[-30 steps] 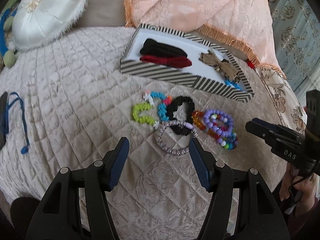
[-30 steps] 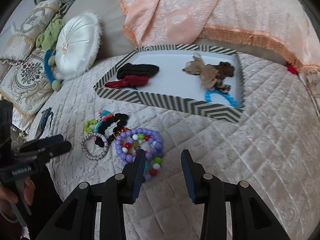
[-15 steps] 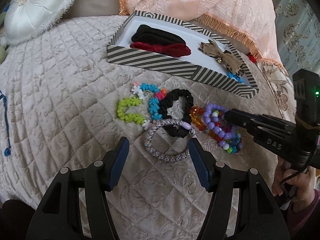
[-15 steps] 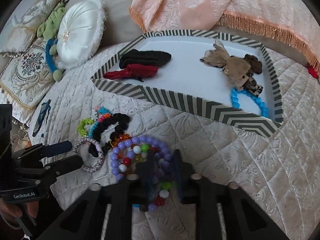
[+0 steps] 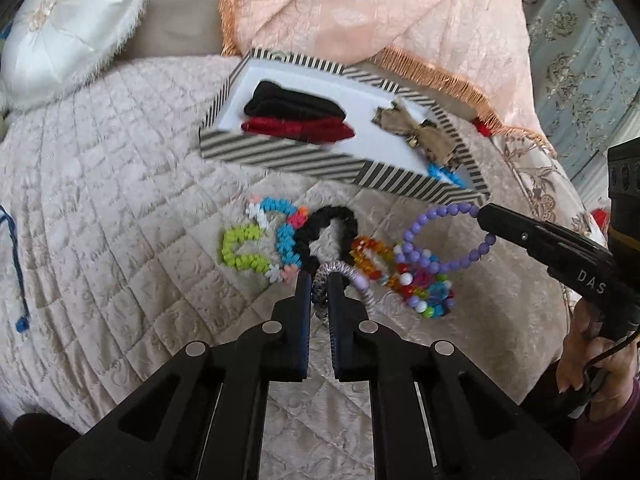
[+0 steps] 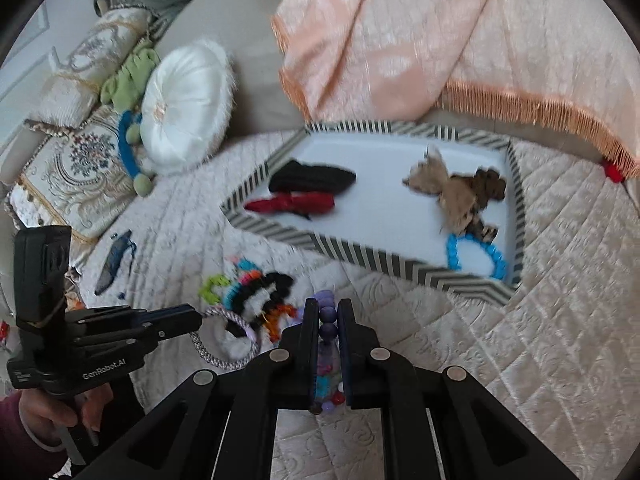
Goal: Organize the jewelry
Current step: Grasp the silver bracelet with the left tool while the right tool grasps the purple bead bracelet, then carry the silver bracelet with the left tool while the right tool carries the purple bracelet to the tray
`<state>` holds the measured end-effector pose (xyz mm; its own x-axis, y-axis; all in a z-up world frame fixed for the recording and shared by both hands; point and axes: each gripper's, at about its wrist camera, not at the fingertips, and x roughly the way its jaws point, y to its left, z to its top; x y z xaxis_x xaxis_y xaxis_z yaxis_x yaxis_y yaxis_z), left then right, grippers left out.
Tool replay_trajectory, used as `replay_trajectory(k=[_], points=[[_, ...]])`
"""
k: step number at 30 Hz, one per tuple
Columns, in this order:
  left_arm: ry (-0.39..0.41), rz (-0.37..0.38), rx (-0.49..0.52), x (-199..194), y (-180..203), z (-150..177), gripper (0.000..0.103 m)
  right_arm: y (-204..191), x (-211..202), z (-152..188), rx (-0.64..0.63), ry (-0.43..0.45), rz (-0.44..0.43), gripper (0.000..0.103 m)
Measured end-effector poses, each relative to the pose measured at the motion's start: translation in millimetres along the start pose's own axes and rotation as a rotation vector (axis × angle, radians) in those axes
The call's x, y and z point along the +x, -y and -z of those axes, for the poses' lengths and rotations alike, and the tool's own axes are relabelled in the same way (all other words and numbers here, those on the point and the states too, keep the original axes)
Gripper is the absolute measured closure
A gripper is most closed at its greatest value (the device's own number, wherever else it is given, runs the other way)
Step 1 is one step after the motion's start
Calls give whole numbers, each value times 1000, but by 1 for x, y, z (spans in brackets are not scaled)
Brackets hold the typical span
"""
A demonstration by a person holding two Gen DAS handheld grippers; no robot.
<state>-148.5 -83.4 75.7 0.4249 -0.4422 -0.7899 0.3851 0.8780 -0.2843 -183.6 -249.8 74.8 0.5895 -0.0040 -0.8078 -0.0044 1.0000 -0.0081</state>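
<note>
Your left gripper has just clamped onto the silver braided bracelet, at six o'clock of the black scrunchie. Your right gripper pinches the purple bead bracelet, lifted at five o'clock of the striped tray.

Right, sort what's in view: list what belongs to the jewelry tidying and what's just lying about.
Part of the job:
- striped tray
- purple bead bracelet, clamped in the right gripper
- silver braided bracelet, clamped in the left gripper
- black scrunchie
- blue bead bracelet in the tray

Just lying about:
- white round cushion
- peach fringed blanket
- embroidered pillow
</note>
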Motion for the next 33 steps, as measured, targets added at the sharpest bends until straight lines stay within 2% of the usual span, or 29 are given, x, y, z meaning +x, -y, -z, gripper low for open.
replay_trajectory(k=[14,20,21,22,24,25,32,33], points=[[71,12,41,-34,18,-16,97,-3,-36,-6,-16,63,37,94],[16,11,-28,-23,2,-12,95,-5,-43,-2,-25,74,50,94],[-12,0,-40,-16,-3,-10,89,-5,-43,-1,-26,74,49,94],[-37,-12,-56,-9,-8,-7,75,-6,-42,-1,-27,73,46,94],[-57,-21,-88,2,-16,0,55,-7,-41,1,-29,70,43,94],[-61,-22,-107,7,-20,3,54,-8,-41,2,-31,68,43,94],[-78,-65,-94,34,-18,11,55,-9,-40,3,-29,66,41,94],[-66,-64,-87,34,-17,12,69,-8,-40,2,-28,67,39,94]])
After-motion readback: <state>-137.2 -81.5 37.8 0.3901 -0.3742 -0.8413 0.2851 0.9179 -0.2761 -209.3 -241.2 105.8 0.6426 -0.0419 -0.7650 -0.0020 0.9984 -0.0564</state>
